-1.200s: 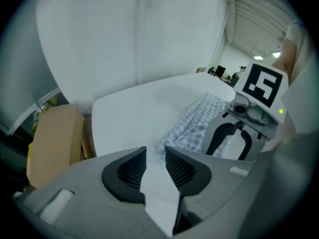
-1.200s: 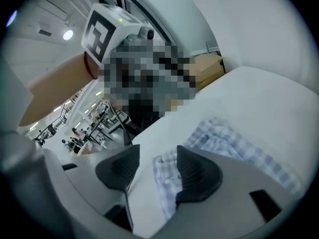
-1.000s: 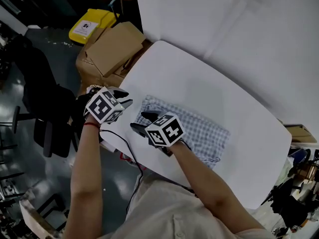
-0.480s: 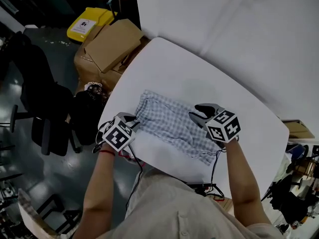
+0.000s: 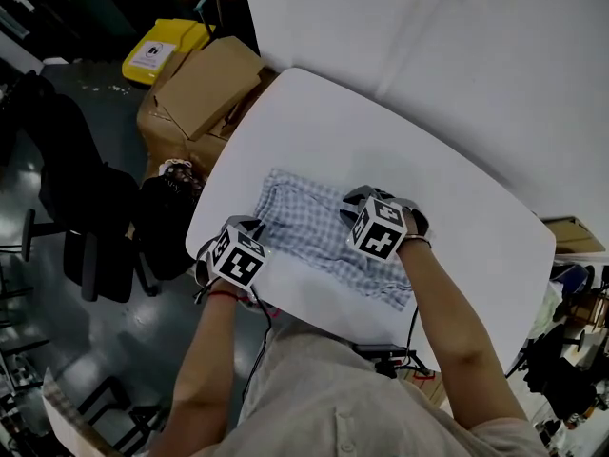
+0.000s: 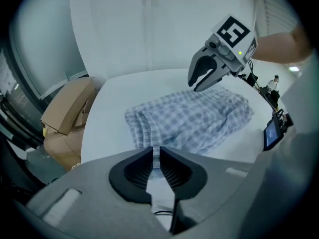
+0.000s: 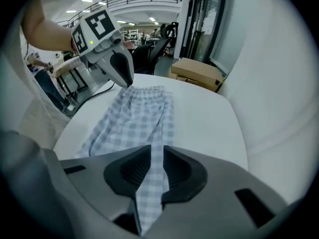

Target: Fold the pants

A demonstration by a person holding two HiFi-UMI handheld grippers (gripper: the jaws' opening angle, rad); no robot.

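Checked pants (image 5: 319,241) flat, lengthwise along the table (image 5: 381,150)

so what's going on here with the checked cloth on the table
A person holds a gripper in each hand and is working on the checked pants, which lie on the white table. The left claw has just closed on the cloth at one end. The right claw has just been closing on an edge towards the other end, with fabric between its jaws. The pants are not yet lifted.
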